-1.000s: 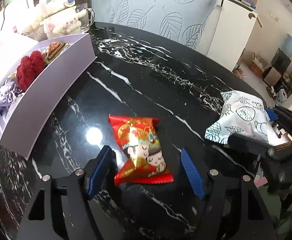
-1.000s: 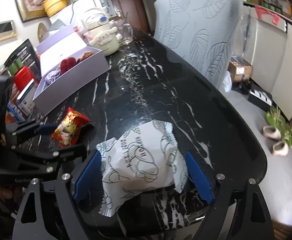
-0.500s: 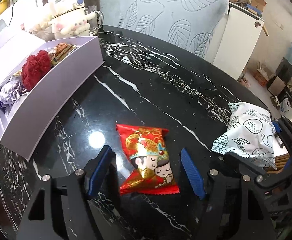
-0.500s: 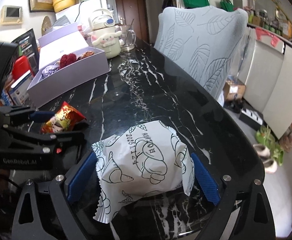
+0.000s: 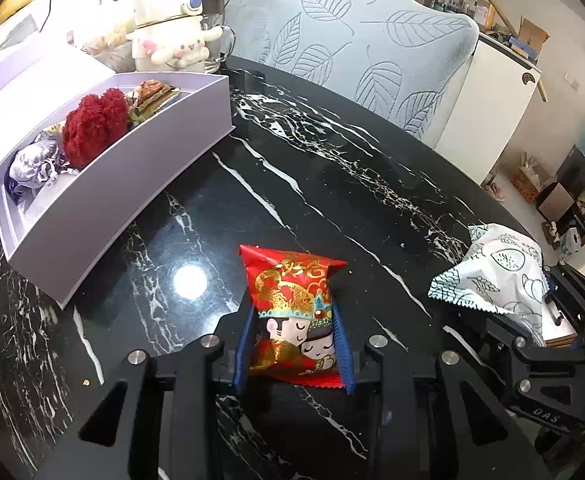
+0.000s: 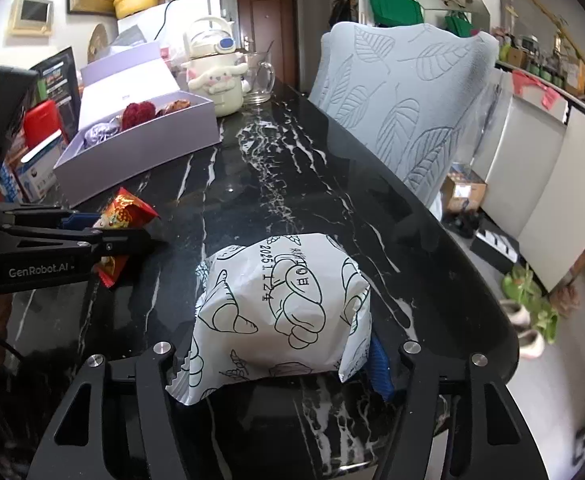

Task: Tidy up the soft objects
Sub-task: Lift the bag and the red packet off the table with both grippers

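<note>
My left gripper [image 5: 292, 344] is shut on a red snack packet [image 5: 292, 304] with two cartoon faces, just above the black marble table [image 5: 332, 168]. It also shows in the right wrist view [image 6: 126, 210]. My right gripper [image 6: 276, 356] is shut on a puffy white packet [image 6: 284, 300] with croissant drawings, seen at the right in the left wrist view [image 5: 496, 276]. An open lilac box [image 5: 104, 184] at the left holds a red fluffy ball [image 5: 92, 128], a silver-purple pouch [image 5: 32, 164] and a brown packet [image 5: 152, 94].
A cream plush-covered kettle [image 5: 164, 24] and a glass mug [image 6: 258, 76] stand behind the box. A leaf-patterned chair [image 5: 372, 52] stands at the table's far side. Boxes and a red case [image 6: 42, 120] crowd the left edge.
Both grippers have closed on their packets: the left on the red one, the right on the white one. Both views have risen slightly.
</note>
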